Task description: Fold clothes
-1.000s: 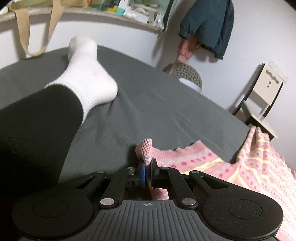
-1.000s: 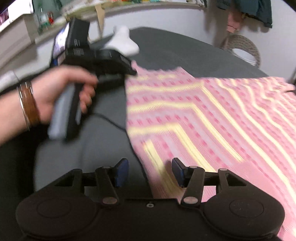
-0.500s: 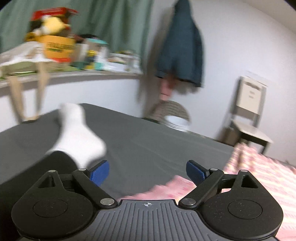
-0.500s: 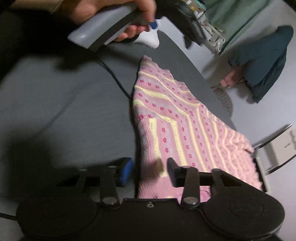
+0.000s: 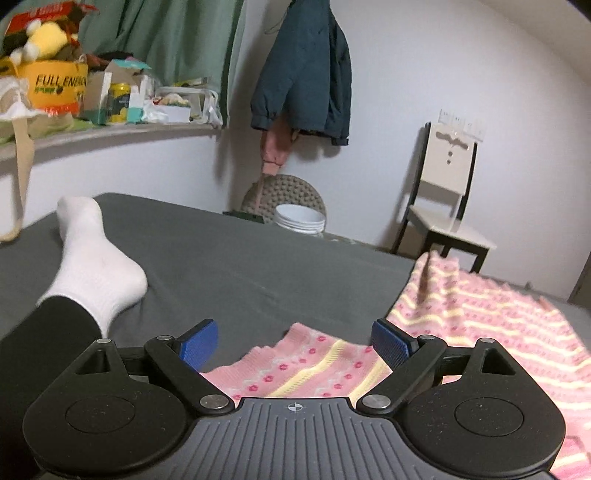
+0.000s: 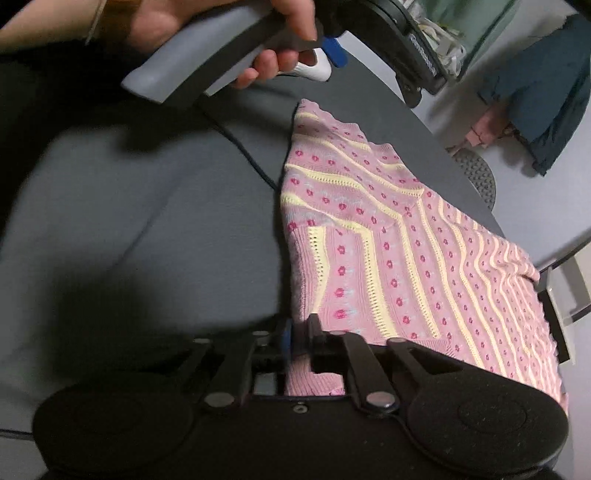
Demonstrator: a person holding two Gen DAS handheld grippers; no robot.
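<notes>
Since the fold starts at an edge: the right tongs (image 6: 299,334) are clamped on the near hem of the pink knitted garment (image 6: 406,258), a sensible anchor for lifting or dragging that side.
Right tongs state: pressed together on the knit, with fabric bunched between the pads and running back under the tool body.
Left tongs state: the left tongs (image 5: 293,341) stand spread wide with nothing between the blue pads (image 5: 197,341); they hover just above a scalloped corner of the garment.
Why the left is raised: judging from the right wrist view, the person's hand (image 6: 207,22) holds that tool up and beyond the far corner of the garment, probably to approach a fresh grip point.
Garment place: it lies flat on the grey bed (image 5: 240,258), stretching ahead and to the right of the right tongs; in the left wrist view it lies directly under and to the right of the left tongs.
Why flat: a spread piece gives clean fold lines, so I judge the folding has barely begun.
Leg: a white sock (image 5: 92,258) above a black trouser leg rests on the bed, ahead and left of the left tongs, well apart from the garment.
Cable: a dark cord (image 6: 243,147) crosses the bed just left of the garment's edge.
Writing: a yellow box (image 5: 55,88) on the shelf reads "FULL ENER", the rest cut off; smaller print below it is unreadable.
Other labels: none readable on the tools or garment.
</notes>
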